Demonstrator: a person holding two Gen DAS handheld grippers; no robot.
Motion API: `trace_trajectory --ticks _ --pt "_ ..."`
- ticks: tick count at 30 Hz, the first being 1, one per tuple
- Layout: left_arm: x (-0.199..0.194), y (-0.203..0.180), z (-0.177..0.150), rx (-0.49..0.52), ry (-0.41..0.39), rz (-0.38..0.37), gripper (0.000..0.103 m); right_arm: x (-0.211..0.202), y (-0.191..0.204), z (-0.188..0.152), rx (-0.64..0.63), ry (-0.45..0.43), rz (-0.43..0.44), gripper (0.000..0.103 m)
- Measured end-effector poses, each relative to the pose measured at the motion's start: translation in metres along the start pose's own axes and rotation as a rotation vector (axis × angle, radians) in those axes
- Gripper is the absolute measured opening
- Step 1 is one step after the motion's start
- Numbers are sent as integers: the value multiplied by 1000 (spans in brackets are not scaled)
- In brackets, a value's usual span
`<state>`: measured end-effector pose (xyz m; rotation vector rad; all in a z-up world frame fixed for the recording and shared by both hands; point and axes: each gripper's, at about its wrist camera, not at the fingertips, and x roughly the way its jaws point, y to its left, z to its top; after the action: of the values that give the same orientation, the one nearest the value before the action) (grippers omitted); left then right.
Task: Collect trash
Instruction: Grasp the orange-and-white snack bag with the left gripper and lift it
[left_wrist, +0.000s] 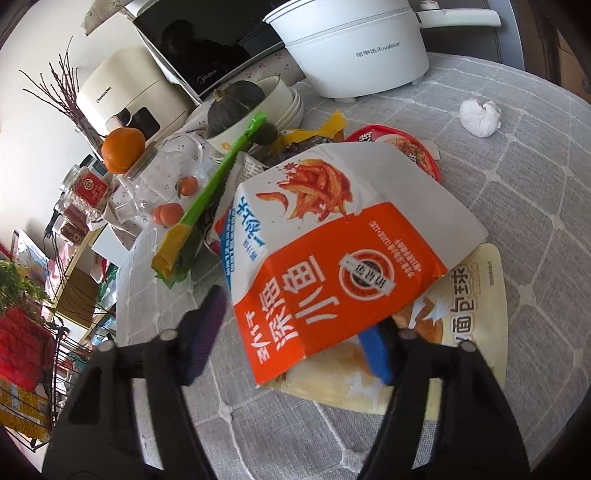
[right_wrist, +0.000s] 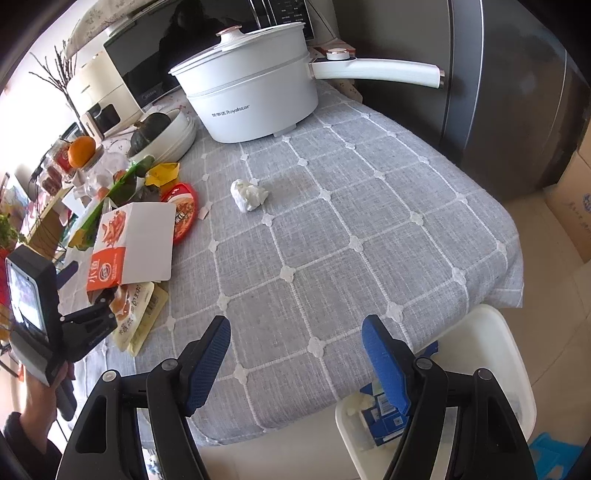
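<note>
Left tool (left_wrist: 295, 332): my jaws stand part open astride the near corner of the orange and white snack box (left_wrist: 332, 236); one blue pad (left_wrist: 376, 354) lies tucked under the box edge, the other pad stands clear of it, and I cannot tell whether the near pad presses on the card.
Right tool (right_wrist: 295, 350): my jaws stand wide apart with nothing between them, poised over the near edge of the desk (right_wrist: 369, 221).
Snack box: lies tilted on a cream snack pouch (left_wrist: 476, 295), toward the left side of the grey checked cloth.
Red noodle cup lid (left_wrist: 413, 144): just behind the box.
Green and yellow wrapper (left_wrist: 207, 192): beside the box, on its left.
Crumpled white tissue (right_wrist: 249, 195): alone on the cloth, well apart from the box.
White bin (right_wrist: 491, 369): on the floor below the desk edge, holding a blue carton (right_wrist: 384, 417).
White electric pot (right_wrist: 255, 92): at the far side of the desk.
Orange (left_wrist: 122, 149): atop a glass jar, far left.
</note>
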<state>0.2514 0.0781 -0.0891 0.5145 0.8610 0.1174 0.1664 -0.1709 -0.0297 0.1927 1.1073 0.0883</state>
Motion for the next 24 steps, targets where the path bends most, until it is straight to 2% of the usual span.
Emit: trace_trajectory --ticks 1,3,4,8,10,13,17,24 --pt "0 -1 1 -7 1 -13 51 1 0 0 -4 2 -2 75" --pt "-6 2 2 -29 -14 -31 41 2 0 0 -15 4 -10 75" --pt "-8 3 3 -39 -21 -41 30 3 0 0 -19 3 -14 75" --pt "-24 15 7 -100 -59 -73 11 2 -2 0 -24 1 -24 75" --pt "-31 24 9 -138 -71 -103 6 1 -1 -1 -22 0 -23 75" --pt "-43 39 8 -220 -75 -174 3 1 1 -1 -20 -1 -18 75" --pt "-58 62 3 -377 -62 -304 3 5 11 -1 -13 5 11 75" --pt "-77 86 -26 -636 -4 -488 3 28 49 -3 1 42 144 75"
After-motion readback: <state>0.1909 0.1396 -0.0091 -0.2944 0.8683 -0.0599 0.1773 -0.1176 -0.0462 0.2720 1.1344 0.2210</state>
